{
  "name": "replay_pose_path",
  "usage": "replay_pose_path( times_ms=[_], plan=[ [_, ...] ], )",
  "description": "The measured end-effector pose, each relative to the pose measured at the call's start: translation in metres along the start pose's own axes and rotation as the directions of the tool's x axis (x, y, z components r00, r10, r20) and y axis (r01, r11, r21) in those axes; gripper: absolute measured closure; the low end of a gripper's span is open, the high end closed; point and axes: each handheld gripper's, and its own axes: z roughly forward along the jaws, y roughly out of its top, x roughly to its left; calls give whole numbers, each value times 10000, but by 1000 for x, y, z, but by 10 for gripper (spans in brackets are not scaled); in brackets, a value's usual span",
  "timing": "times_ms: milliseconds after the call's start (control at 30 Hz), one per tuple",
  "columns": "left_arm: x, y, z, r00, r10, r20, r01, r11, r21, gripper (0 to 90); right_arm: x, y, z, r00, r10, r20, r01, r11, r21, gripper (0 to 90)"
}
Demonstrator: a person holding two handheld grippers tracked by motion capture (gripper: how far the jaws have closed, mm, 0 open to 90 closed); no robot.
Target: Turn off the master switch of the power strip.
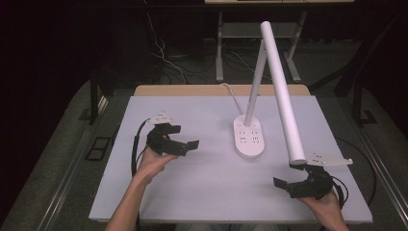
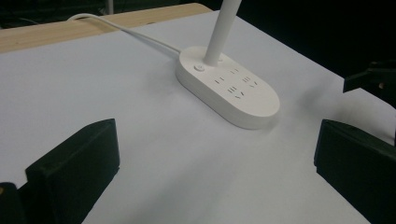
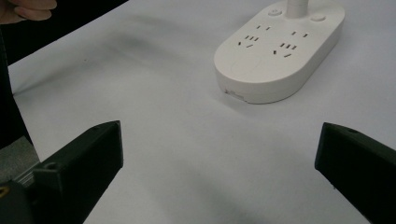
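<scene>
I see the white table (image 1: 159,192) with a white desk lamp (image 1: 249,135) standing at its middle, toward the far edge: an oval base with socket holes, a slim upright stem (image 1: 255,82), and a long tube head (image 1: 284,91) sloping down toward my right gripper (image 1: 294,179). A white cord (image 2: 130,32) runs off behind. My left gripper (image 1: 185,137) sits left of the base. Both have jaws wide apart, holding nothing.
</scene>
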Motion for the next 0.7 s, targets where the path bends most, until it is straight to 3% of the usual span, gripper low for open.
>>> replay_pose_path(
  times_ms=[700],
  plan=[
    [-13, -56, -32, 9994, -263, -212, 251, 9983, -526, 0, 1, 1, 0, 10000, 12, 49, -12, 10000, 8, 5]
  ],
)
